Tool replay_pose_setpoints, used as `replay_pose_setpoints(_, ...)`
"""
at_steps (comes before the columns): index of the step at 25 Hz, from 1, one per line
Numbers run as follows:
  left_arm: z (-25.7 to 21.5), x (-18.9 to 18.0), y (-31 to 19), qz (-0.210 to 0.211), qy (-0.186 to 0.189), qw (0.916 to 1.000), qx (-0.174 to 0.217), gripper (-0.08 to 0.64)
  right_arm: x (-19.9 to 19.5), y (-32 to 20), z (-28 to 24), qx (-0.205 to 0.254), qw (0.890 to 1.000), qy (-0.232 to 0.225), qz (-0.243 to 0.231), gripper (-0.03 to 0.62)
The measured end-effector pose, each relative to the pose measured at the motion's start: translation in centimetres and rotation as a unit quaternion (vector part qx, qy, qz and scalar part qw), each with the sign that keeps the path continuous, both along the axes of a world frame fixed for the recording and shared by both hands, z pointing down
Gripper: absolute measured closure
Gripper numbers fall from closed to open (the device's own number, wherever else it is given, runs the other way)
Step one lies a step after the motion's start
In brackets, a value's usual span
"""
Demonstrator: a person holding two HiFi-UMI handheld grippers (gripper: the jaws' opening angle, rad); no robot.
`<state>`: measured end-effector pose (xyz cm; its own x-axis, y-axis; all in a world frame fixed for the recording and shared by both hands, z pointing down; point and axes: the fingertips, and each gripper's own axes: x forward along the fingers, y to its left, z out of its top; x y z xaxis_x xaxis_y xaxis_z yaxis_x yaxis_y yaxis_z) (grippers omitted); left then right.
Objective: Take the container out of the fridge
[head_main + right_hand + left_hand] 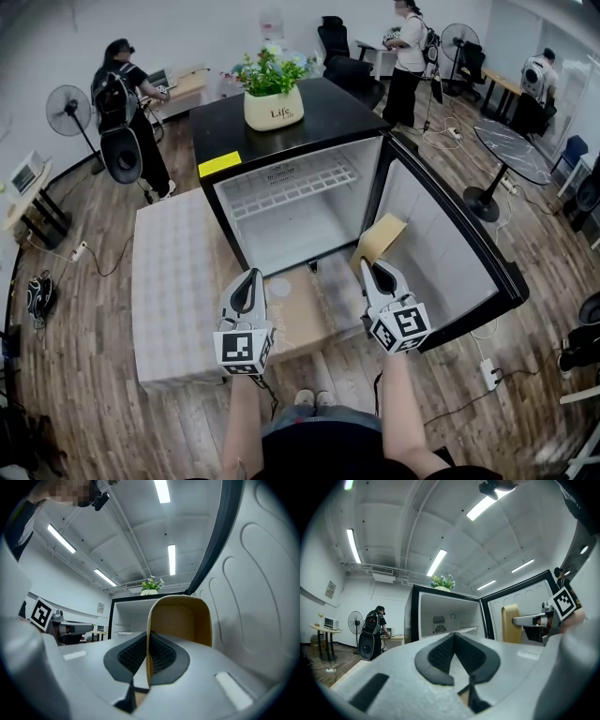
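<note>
Lower centre of the head view, our left gripper (247, 281) is closed up with nothing in it. Just right of it, our right gripper (378, 269) is clamped on one thin wall of the tan container (382, 236), which hangs in front of the open fridge (281, 220), right beside the door (441, 258). It looks light and papery to us, so that wall could buckle. We'd grip gently near the rim. Further up, a plant pot (273, 108) sits on top.

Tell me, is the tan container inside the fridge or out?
Out: the right gripper holds the container beside the open door, outside the fridge.
</note>
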<state>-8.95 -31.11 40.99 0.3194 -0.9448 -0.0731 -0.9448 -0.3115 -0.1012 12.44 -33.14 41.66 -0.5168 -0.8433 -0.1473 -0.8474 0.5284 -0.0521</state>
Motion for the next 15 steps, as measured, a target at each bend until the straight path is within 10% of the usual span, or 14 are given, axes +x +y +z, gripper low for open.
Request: replay_pose_setpoints(15,0.30,0.29,-0.74,0.002,0.000,1.0000,-0.005,0.555,0.25,-0.67,-0.23,0.000,1.000,0.005,0.000,0.578)
